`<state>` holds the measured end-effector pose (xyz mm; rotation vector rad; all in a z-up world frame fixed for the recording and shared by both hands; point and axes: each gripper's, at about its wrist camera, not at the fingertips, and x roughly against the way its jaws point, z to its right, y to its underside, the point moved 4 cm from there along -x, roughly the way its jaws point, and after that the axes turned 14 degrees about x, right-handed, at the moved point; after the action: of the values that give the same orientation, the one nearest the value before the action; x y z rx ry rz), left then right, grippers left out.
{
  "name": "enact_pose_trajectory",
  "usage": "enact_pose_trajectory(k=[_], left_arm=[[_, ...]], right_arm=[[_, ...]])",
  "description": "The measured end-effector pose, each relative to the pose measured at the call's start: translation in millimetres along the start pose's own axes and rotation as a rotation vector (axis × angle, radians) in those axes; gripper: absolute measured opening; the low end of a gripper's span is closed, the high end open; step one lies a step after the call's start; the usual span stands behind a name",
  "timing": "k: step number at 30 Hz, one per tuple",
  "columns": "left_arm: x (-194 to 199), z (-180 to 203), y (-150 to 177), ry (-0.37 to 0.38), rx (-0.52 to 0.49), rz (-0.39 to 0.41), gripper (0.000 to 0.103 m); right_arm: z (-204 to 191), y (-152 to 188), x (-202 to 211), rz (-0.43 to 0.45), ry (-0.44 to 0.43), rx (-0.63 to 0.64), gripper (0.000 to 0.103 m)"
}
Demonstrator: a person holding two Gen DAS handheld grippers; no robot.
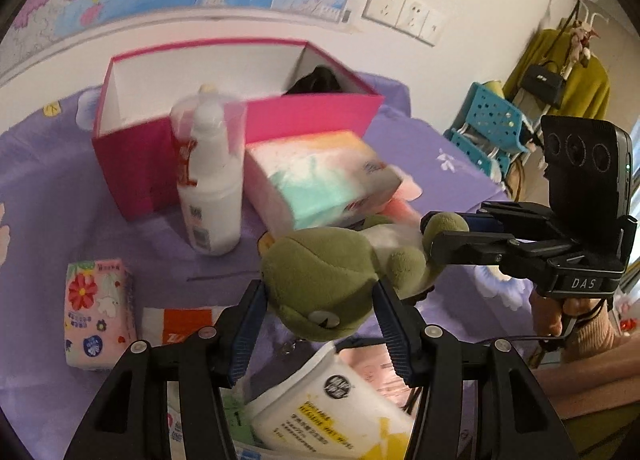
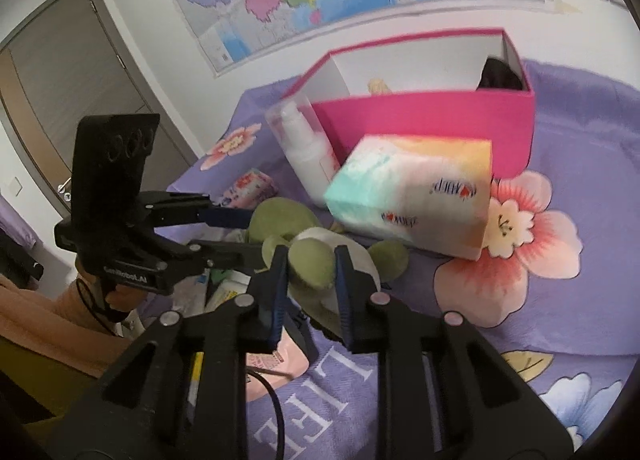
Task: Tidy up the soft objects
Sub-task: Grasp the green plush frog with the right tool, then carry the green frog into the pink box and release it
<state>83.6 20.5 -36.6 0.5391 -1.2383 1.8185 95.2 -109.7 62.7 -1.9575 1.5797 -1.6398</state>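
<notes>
The green plush frog (image 1: 320, 280) hangs just in front of the pink box (image 1: 312, 116), held between both grippers. Its rounded head sits between the ribbed blue pads of the left gripper (image 1: 320, 300), whose fingers are pinched against its sides. One stubby limb is clamped between the fingers of the right gripper (image 2: 310, 260), which press into the soft pile from both sides. The toy is fuzzy olive fabric with a white belly and a stitched eye.

The box is stiff card, rectangular, open-topped, white inside, with something dark (image 1: 316, 80) in its far right corner. Leaning against its front wall is a soft-sided tissue pack (image 1: 320, 176), pastel and glossy. Left of that, also at the box's front, stands a smooth white plastic bottle (image 1: 212, 188). Further forward of the box lies a small flowered tissue packet (image 1: 98, 312). All rest on a purple floral cloth (image 2: 560, 300).
</notes>
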Motion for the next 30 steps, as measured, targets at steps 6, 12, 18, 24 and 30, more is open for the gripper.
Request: enact_pose_trajectory(k=[6,12,18,24,30], left_arm=[[23.1,23.1,-17.1,0.017,-0.037,0.073,0.055],[37.1,40.0,-51.3,0.009,-0.084,0.155,0.055],[36.5,36.7,-98.3,-0.047,-0.093,0.216,0.055],[19.7,25.2,-149.0,-0.127,-0.083,0.229,0.055],[-14.1,7.1,-182.9,-0.155,-0.044,0.157,0.055]], right_arm=[[-3.6,-23.1,29.1,0.077,0.034,0.05,0.024],[7.7,-61.0,50.4,0.164,0.082,0.102,0.024],[33.9,-105.2,45.7,0.214,0.116,0.117,0.024],[71.3,-139.1,24.8,0.22,0.158,0.099,0.024],[114.2,-157.2,-7.3,0.184,0.197,0.058,0.024]])
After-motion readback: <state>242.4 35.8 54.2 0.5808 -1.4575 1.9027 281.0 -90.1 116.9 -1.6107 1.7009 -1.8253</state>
